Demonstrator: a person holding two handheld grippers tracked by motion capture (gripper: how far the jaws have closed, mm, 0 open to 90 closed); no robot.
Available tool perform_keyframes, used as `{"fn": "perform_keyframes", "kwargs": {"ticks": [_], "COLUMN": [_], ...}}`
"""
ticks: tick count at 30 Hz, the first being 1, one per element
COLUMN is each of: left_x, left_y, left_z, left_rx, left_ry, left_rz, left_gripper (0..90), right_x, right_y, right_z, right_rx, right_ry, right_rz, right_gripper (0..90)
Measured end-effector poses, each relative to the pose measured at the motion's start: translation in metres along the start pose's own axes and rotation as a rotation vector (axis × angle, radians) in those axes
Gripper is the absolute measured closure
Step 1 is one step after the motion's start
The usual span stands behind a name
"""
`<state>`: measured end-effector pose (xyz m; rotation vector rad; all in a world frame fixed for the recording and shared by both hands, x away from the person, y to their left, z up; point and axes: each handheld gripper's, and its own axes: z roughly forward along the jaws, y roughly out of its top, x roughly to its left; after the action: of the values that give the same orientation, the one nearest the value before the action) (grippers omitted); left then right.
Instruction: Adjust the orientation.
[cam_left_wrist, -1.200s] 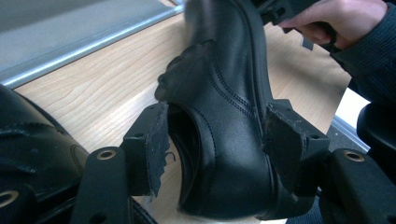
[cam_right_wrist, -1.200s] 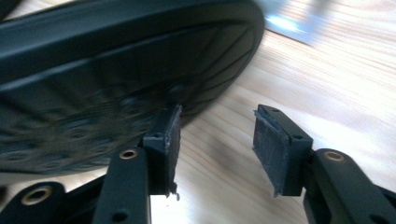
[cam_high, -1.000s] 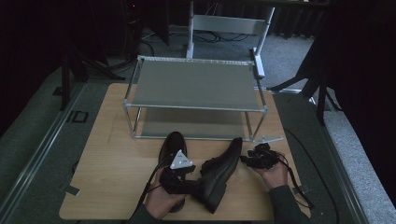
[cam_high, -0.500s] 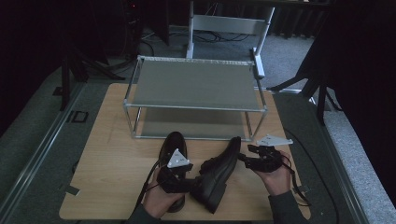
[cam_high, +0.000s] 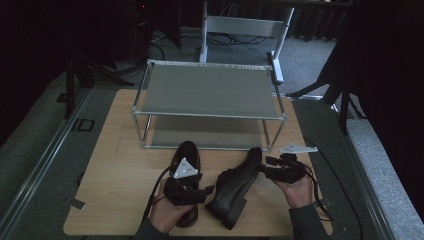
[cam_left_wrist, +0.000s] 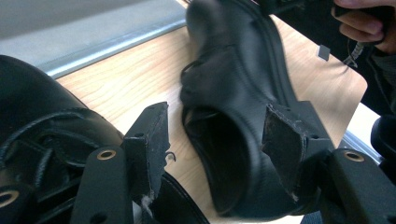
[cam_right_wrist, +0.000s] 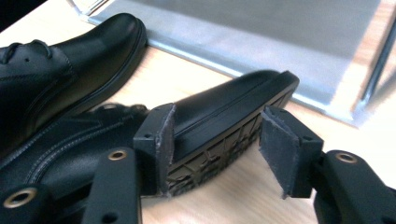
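Two black leather lace-up shoes lie on the wooden table (cam_high: 120, 165). One shoe (cam_high: 186, 156) stands upright with its toe toward the rack. The other shoe (cam_high: 235, 186) is tipped on its side. My left gripper (cam_high: 206, 192) is open beside the tipped shoe's heel; in the left gripper view (cam_left_wrist: 217, 126) the shoe's heel and opening (cam_left_wrist: 233, 140) sit between the jaws. My right gripper (cam_high: 266, 169) is open at that shoe's toe; in the right gripper view (cam_right_wrist: 218, 128) the toe end of the ribbed sole (cam_right_wrist: 219, 144) lies between the pads, the left pad close against it.
A two-tier metal shoe rack (cam_high: 210, 92) stands just behind the shoes, its lower shelf (cam_high: 205, 131) at table level. Bare wood lies to the left. A metal frame (cam_high: 240, 25) stands on the floor beyond the table.
The right gripper has turned at the tipped shoe's toe, so its grey plate now shows on top. The left gripper has edged slightly left. The shoes have hardly moved.
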<state>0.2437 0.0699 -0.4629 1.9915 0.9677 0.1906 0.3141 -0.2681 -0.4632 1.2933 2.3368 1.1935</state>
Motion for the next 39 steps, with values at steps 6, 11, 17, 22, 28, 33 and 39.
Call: {"fn": "perform_keyframes", "kwargs": {"ticks": [6, 11, 17, 22, 28, 33, 39], "left_x": [0.004, 0.005, 0.006, 0.01, 0.023, 0.039, 0.064], "left_y": [0.001, 0.002, 0.002, 0.003, 0.005, 0.006, -0.003], "left_z": [-0.003, -0.004, -0.006, -0.011, -0.025, -0.046, -0.061], "left_rx": [-0.013, -0.016, -0.021, -0.028, -0.059, -0.104, -0.114], "left_ry": [0.011, 0.016, 0.022, 0.036, 0.083, 0.157, 0.281], "left_rz": [-0.007, -0.006, -0.001, -0.002, -0.013, -0.034, -0.061], "left_gripper": [41.6, 41.6, 41.6, 41.5, 41.9, 42.4, 43.3], "right_x": [-0.01, -0.02, -0.033, -0.037, -0.037, -0.036, -0.027], "right_y": [-0.019, -0.037, -0.061, -0.068, -0.07, -0.08, -0.094], "right_z": [-0.021, -0.028, -0.022, -0.022, -0.016, -0.01, -0.01], "right_rx": [0.041, 0.073, 0.149, 0.158, 0.188, 0.234, 0.276], "right_ry": [-0.056, -0.086, -0.073, -0.116, -0.144, -0.165, -0.153], "right_rz": [0.013, 0.048, 0.094, 0.099, 0.077, 0.066, 0.042], "right_gripper": [50.3, 50.6, 50.7, 51.0, 51.9, 52.1, 52.1]}}
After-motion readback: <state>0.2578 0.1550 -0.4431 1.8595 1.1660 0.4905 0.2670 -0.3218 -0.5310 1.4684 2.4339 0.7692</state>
